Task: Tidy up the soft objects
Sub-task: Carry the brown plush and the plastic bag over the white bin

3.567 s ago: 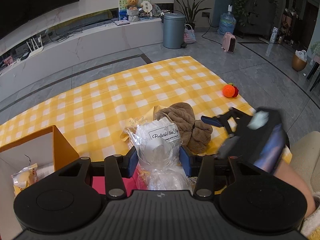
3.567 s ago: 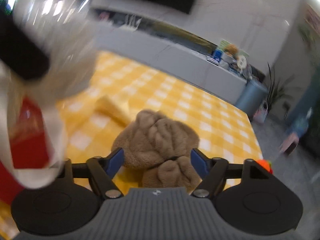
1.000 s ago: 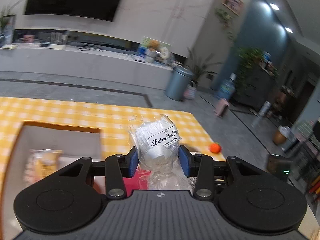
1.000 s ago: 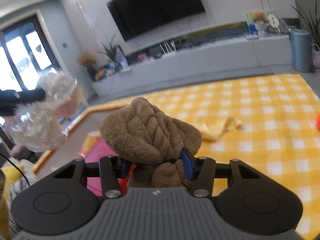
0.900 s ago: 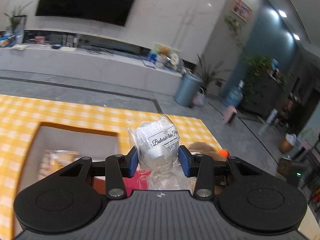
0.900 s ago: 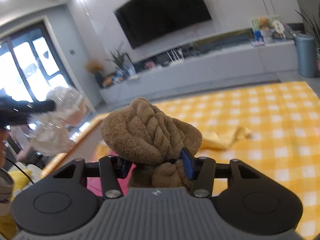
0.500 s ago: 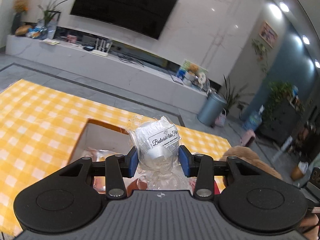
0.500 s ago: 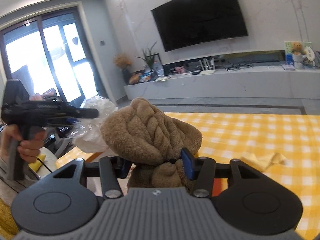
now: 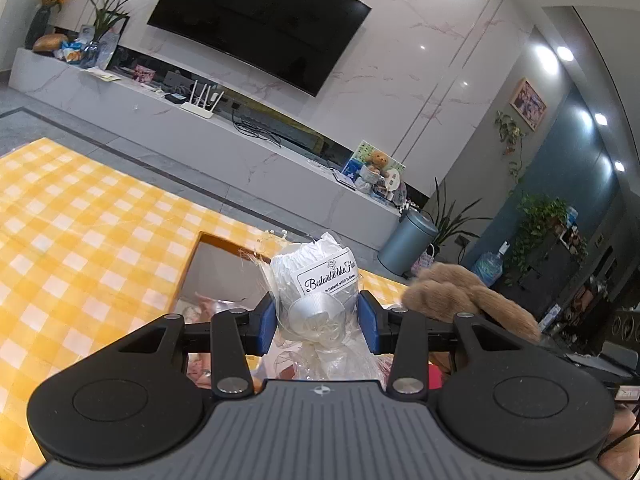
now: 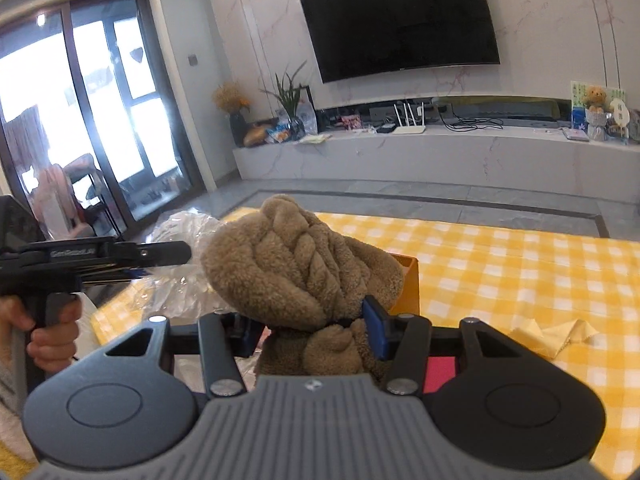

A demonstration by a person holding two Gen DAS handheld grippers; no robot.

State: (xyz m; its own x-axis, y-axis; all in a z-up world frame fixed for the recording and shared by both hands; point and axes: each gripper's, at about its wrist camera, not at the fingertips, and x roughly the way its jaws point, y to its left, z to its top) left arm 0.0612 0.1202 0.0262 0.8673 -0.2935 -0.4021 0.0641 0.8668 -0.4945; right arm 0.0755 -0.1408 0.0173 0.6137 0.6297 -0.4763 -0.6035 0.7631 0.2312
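Note:
My left gripper is shut on a clear plastic bag with a white soft bundle and a label, held above the orange-walled box. My right gripper is shut on a brown plush towel, held up over the box's orange corner. The brown towel also shows at the right of the left wrist view. The left gripper and its bag show at the left of the right wrist view. Packets lie inside the box, mostly hidden.
The yellow checked cloth covers the floor around the box. A folded yellow cloth lies on it at right. A grey bin and a TV bench stand beyond the cloth.
Both grippers have lifted their loads and swung left to above the box. The right gripper closed on the brown towel and raised it off the cloth.

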